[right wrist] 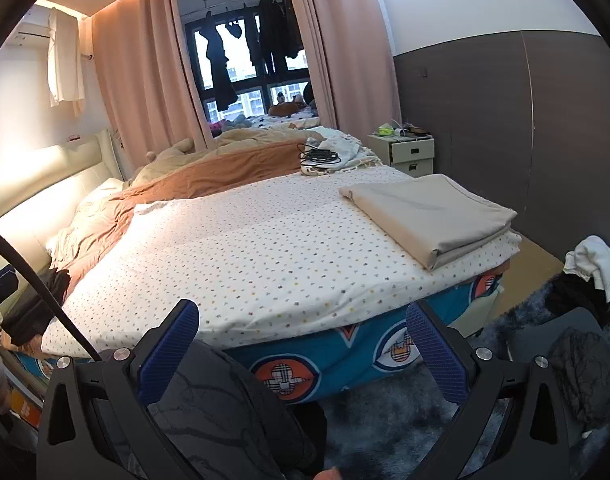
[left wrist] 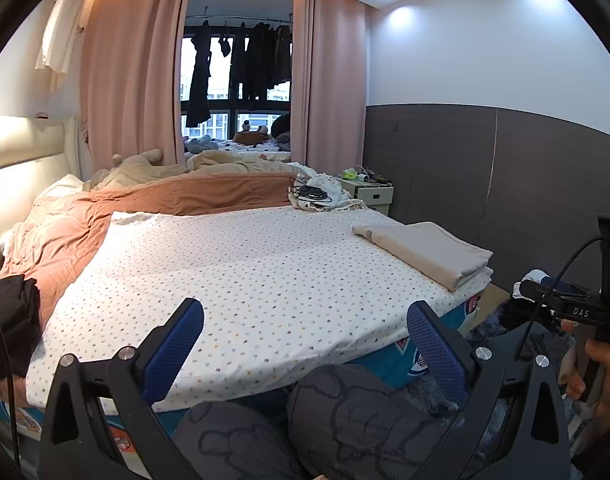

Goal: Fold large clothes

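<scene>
A folded beige cloth (left wrist: 427, 252) lies on the right corner of the bed, on the white dotted sheet (left wrist: 233, 264); it also shows in the right wrist view (right wrist: 429, 216). A dark garment (left wrist: 9, 320) lies at the bed's left edge, and shows in the right wrist view (right wrist: 37, 304). My left gripper (left wrist: 305, 328) is open and empty, held in front of the bed's near edge. My right gripper (right wrist: 303, 328) is open and empty too, low before the bed's side. The right gripper's body shows at the right of the left wrist view (left wrist: 577, 304).
An orange-brown quilt (left wrist: 153, 204) is bunched at the far side of the bed. A white cloth with black cables (left wrist: 317, 192) lies near the bedside cabinet (left wrist: 369, 192). Dark and white clothes (right wrist: 589, 280) are piled on the floor rug at right. The person's knees (left wrist: 345, 420) are below.
</scene>
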